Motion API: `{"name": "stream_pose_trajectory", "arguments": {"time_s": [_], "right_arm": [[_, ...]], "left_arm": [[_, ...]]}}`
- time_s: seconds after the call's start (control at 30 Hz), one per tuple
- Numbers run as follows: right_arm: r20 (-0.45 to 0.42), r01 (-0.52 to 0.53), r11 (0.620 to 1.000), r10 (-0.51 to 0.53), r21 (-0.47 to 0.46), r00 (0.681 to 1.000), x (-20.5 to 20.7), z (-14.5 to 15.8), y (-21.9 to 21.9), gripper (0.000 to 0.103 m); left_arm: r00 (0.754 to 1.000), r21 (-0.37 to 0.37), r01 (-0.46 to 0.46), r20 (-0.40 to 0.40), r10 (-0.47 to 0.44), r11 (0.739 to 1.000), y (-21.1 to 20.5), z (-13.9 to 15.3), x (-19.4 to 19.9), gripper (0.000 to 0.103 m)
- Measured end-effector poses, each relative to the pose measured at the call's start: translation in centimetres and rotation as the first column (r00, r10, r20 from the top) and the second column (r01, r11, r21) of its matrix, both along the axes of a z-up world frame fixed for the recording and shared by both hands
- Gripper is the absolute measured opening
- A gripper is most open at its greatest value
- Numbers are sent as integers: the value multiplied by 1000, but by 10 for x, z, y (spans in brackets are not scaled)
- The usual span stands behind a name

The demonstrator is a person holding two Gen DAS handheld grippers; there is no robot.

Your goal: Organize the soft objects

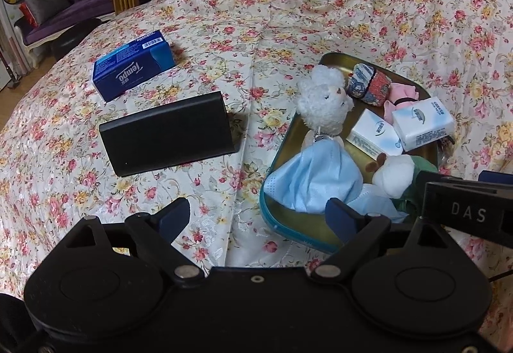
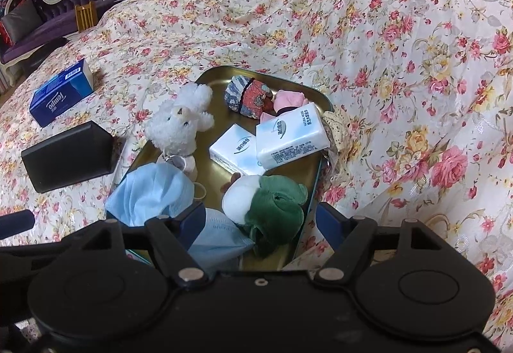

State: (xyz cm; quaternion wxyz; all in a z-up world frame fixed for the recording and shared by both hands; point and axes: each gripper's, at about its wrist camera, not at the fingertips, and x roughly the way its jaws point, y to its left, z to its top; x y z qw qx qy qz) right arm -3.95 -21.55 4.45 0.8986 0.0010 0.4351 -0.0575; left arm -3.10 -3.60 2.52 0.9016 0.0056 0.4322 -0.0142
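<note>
A gold metal tray lies on the floral bedspread. In it are a white plush bear, blue face masks, two white tissue packs, a patterned pouch, a pink cloth and a green-and-white plush. My left gripper is open and empty, over the bedspread at the tray's near left corner. My right gripper is open and empty, just above the green plush.
A blue Tempo tissue box and a black box lie on the bedspread left of the tray. A raised fold of bedspread rises to the right. A purple sofa stands beyond the bed.
</note>
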Motion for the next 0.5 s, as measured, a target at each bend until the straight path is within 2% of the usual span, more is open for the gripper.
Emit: {"name": "stream_pose_trajectory", "arguments": {"time_s": [0.5], "right_arm": [[-16,7,1000,-7,5,1000,1,-4,-2,75]], "left_arm": [[1000,11,-1,-14,1,1000,0,-1,1,89]]}}
